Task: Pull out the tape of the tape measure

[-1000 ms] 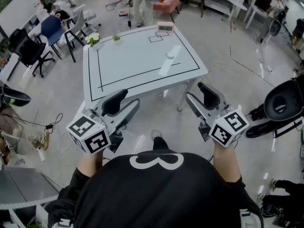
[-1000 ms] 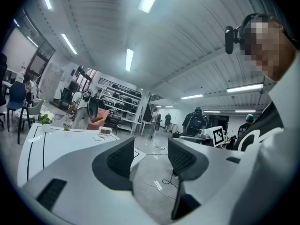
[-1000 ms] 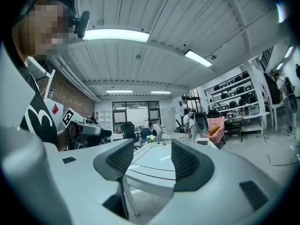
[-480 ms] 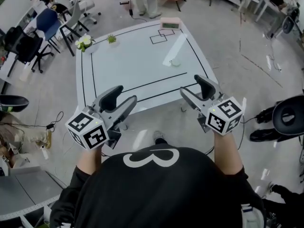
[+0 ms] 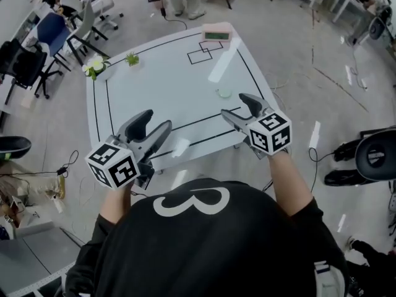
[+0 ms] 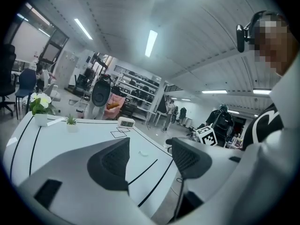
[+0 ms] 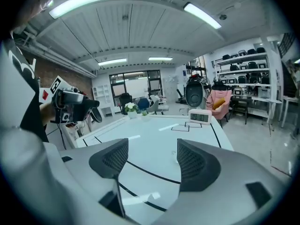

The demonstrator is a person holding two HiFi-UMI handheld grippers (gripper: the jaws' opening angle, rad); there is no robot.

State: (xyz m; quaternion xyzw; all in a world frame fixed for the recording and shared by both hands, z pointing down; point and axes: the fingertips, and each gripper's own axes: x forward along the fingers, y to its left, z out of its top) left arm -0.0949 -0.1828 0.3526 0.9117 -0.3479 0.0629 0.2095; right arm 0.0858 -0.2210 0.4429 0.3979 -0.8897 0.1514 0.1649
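Note:
The tape measure is a small pale round case lying on the white table, right of centre, just beyond a black line. It shows small in the left gripper view as the tape measure, between the jaws but far off. My right gripper hovers over the table's near edge, just short of the case. My left gripper is over the near edge further left. Both have just been opening their jaws, which stand wide apart with nothing between them, as seen for the left gripper and the right gripper.
A pink-cased digital clock stands at the far edge beside two drawn squares. White flowers and a small green plant sit at the far left corner. Office chairs and cables lie on the floor around.
Both grippers have moved forward from in front of the table to over its near edge, and their jaws have spread wider. The tape measure has not moved.

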